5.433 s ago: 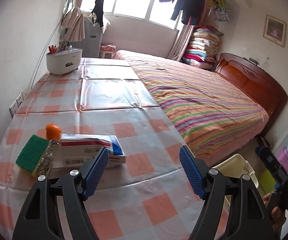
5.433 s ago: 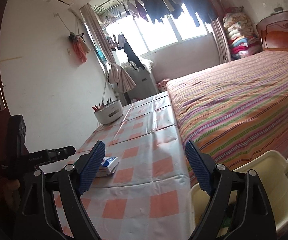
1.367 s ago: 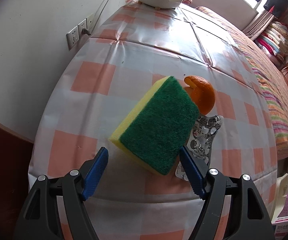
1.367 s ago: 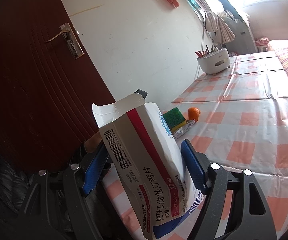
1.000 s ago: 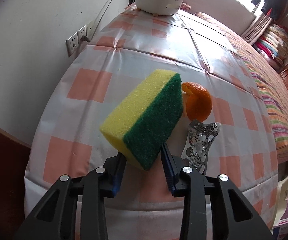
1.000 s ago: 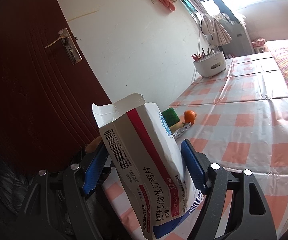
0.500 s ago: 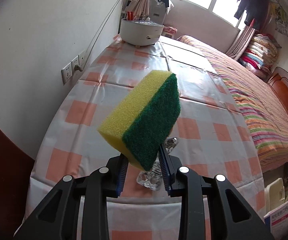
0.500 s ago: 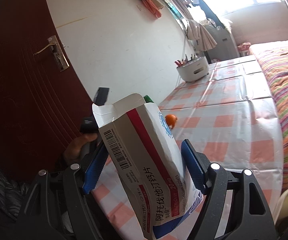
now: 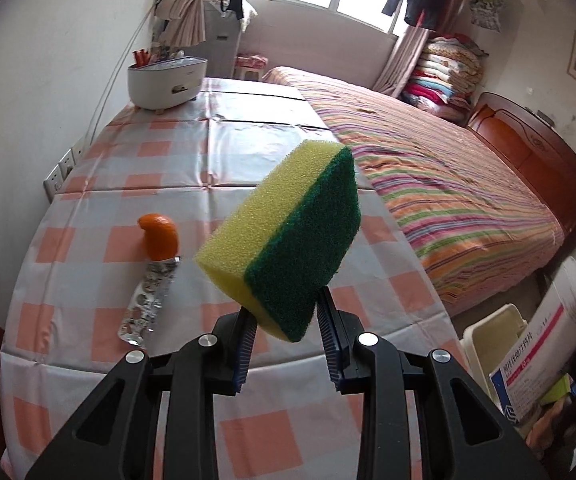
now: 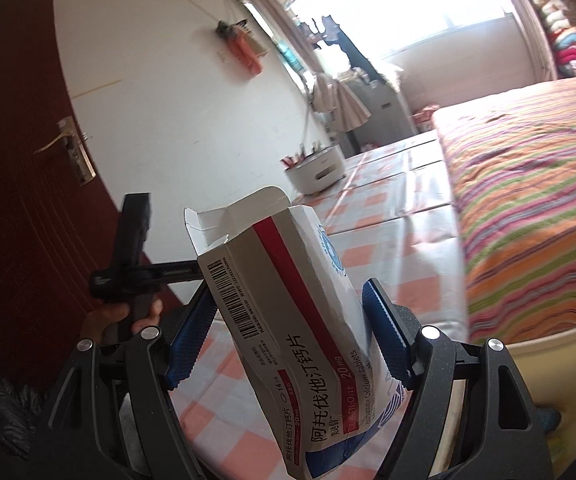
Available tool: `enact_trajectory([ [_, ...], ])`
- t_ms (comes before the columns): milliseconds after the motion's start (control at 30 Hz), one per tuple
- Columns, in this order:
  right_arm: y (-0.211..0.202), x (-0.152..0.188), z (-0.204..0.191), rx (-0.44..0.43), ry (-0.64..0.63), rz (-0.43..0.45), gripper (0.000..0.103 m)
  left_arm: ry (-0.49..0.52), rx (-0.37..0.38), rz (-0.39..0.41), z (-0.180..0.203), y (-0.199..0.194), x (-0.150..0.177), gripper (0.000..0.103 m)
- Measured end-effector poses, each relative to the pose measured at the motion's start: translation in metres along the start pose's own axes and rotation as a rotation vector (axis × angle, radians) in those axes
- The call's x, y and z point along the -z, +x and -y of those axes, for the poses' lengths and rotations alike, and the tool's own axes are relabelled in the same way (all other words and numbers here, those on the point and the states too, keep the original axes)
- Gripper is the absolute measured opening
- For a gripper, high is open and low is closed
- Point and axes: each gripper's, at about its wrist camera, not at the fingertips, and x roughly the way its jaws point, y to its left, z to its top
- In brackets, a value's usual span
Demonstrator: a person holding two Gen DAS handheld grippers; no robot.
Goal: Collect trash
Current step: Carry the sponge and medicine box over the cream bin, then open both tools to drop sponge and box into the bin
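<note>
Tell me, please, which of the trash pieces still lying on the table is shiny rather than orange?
The empty foil blister pack, a crinkled silver strip near the table's front edge; the orange peel just beyond it is matte, and the sponge is clamped in the left gripper.

A white, red and blue medicine box [image 10: 307,344] fills the near centre of the right wrist view, printed with the Chinese name "阿托伐他汀钙片", the strength "20 mg" and "Calcium Tablets" in Latin letters. A black barcode with small digits, too fine to read, runs along its left side panel. The left wrist view shows the same box at far right, its lettering too small to read.
</note>
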Motion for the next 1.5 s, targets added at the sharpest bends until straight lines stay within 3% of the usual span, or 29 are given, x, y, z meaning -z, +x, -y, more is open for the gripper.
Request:
enact_trajectory([
  [333,-0.053,0.006,0.041,0.206,0.092,0.118,0.073,0.145,0.14,0.009,0.094,-0.011,0.02,0.029],
  [667,-0.089,0.018,0.083,0.489,0.152,0.214,0.074,0.247,0.232,-0.046,0.165,0.0,0.045,0.029],
  [900,-0.077,0.024,0.104,0.541,0.226,0.186,0.078,0.295,0.265,-0.072,0.199,0.006,0.056,0.029],
  [1067,-0.08,0.029,0.124,0.519,0.349,0.19,0.079,0.324,0.273,-0.087,0.215,0.011,0.064,0.03],
  [1333,-0.1,0.022,0.114,0.543,0.368,0.319,0.083,0.332,0.285,-0.123,0.236,0.024,0.074,0.03],
  [1500,-0.127,0.016,0.101,0.622,0.347,0.458,0.087,0.353,0.306,-0.158,0.258,0.037,0.084,0.03],
])
